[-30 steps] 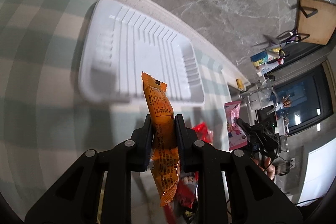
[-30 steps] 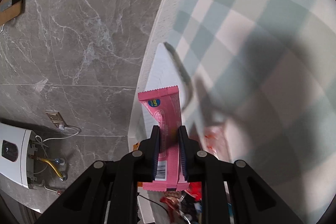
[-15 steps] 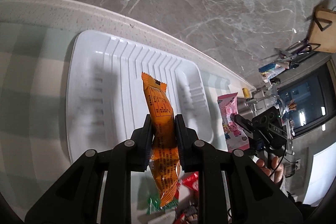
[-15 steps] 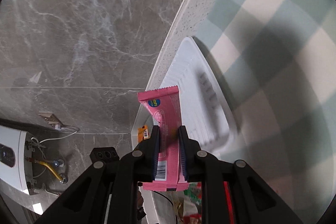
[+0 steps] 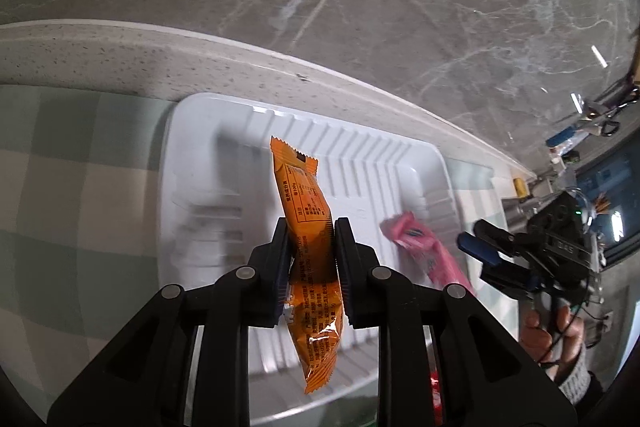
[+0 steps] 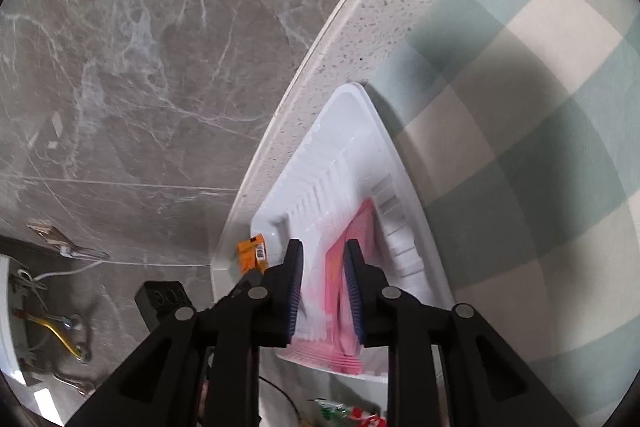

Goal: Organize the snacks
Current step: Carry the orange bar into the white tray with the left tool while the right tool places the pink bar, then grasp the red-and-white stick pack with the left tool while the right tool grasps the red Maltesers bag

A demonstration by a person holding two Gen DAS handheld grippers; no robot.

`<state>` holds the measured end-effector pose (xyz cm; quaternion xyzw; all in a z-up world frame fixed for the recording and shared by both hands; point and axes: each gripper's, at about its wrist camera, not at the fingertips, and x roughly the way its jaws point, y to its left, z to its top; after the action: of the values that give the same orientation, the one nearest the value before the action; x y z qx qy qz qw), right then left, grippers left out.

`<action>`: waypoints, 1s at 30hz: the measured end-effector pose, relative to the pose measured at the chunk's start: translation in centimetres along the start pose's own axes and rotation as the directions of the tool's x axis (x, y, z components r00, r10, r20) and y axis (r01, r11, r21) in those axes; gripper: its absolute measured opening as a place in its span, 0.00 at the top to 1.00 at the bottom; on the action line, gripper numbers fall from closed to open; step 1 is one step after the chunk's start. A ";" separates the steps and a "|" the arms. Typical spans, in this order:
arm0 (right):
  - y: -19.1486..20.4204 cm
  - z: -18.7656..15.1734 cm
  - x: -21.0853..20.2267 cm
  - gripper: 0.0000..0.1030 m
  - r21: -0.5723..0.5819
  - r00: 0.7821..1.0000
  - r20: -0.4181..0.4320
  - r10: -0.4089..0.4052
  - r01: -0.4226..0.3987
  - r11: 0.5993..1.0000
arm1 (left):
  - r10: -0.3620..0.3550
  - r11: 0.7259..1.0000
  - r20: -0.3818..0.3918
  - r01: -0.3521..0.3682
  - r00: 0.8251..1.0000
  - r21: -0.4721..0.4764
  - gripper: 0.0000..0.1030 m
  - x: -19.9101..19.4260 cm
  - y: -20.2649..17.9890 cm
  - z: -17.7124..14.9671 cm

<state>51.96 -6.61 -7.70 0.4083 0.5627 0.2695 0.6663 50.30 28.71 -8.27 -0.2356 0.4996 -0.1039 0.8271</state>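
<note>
Above the white tray on the checked cloth, my left claw pinched an orange snack, while my right claw stood spread, a blurred pink snack over the tray beyond it.

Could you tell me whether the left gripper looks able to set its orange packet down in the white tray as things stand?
Probably yes. The left gripper holds the orange packet right above the white tray, whose middle and left part lie bare. The pink packet lies toward the right end, by the open right gripper.
</note>
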 end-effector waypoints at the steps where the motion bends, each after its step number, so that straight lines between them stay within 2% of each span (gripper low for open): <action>1: 0.2 -0.1 -0.1 0.66 -0.017 1.000 0.004 -0.011 0.011 1.000 | 0.017 1.000 0.005 -0.017 1.000 0.005 0.81 0.1 0.1 0.1; 7: 1.8 -1.6 -2.0 0.54 -0.131 0.998 0.018 -0.054 0.056 0.990 | 0.083 0.995 0.038 -0.085 0.996 0.049 0.80 -0.4 0.1 -0.1; 10: 2.5 -2.9 -3.3 0.49 -0.187 0.997 0.030 -0.075 0.080 0.979 | 0.093 0.994 0.058 -0.096 0.994 0.058 0.79 -1.5 -0.2 -0.7; 16: 3.2 -5.9 -6.0 0.44 -0.278 0.992 0.063 -0.106 0.120 0.953 | 0.127 0.982 0.122 -0.142 0.984 0.124 0.79 -4.3 -1.9 -2.3; 23: 2.2 -9.4 -9.0 0.42 -0.320 0.985 0.088 -0.149 0.169 0.932 | 0.113 0.982 0.121 -0.130 0.986 0.140 0.79 -7.0 -3.6 -3.9; 27: 1.3 -11.2 -10.8 0.41 -0.332 0.980 0.098 -0.174 0.197 0.922 | 0.093 0.977 0.097 -0.110 0.991 0.183 0.78 -8.5 -5.1 -6.3; 30: 1.0 -12.6 -11.3 0.36 -0.341 0.976 0.096 -0.195 0.216 0.915 | 0.070 0.974 0.054 -0.080 0.996 0.211 0.78 -9.4 -6.1 -9.1</action>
<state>37.38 -12.33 -1.32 0.2299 0.5255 0.2813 0.7693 38.24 24.64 -1.45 -0.1289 0.4749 -0.1202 0.8622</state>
